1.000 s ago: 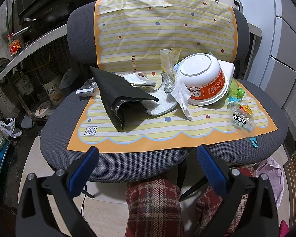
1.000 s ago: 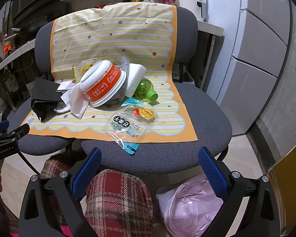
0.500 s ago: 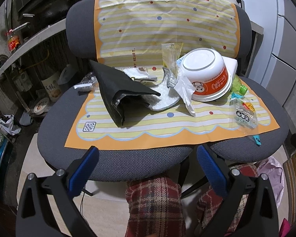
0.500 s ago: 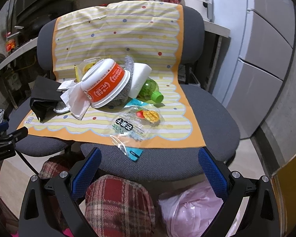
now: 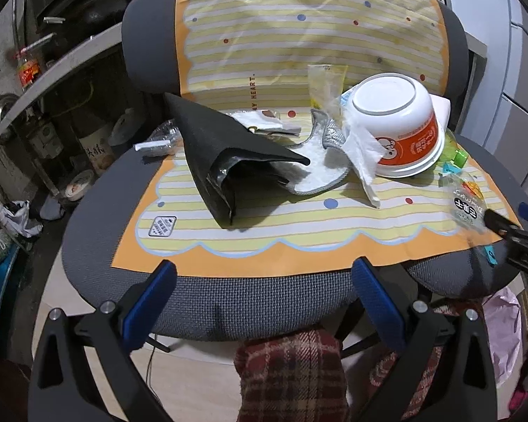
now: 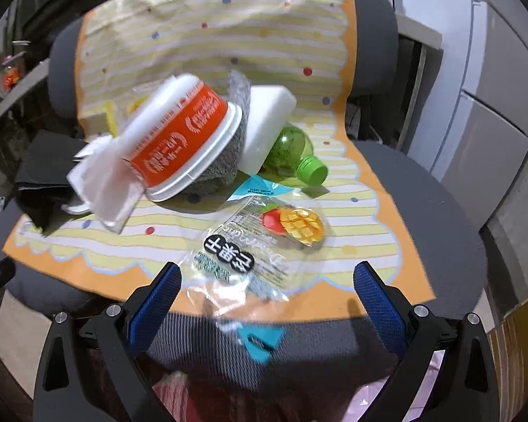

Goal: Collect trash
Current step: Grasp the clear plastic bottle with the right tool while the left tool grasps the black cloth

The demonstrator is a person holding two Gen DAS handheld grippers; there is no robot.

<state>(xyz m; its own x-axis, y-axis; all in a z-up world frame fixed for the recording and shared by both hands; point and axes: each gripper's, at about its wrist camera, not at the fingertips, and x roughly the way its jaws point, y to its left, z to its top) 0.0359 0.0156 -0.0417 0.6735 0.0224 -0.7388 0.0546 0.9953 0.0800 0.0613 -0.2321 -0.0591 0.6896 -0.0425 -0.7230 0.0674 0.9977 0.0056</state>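
A: Left wrist view. Findings?

B: Left gripper (image 5: 260, 297) released, jaws spread, holding nothing, hovering off the front edge of the grey mesh chair seat (image 5: 264, 306). The crumpled black plastic bag (image 5: 228, 161) lies on the mat's left half: light, limp; I'd pinch its open lip.

A: Right wrist view?

B: Right gripper (image 6: 267, 293) likewise spread and empty, bracketing the clear crinkly mango-print snack wrapper (image 6: 260, 246) at the front edge of the mat. Judged featherweight, slippery; take its overhanging near end. The upturned orange-and-white paper noodle bowl (image 6: 179, 130) sits mid-seat: stiff, crushable, grip the rim.
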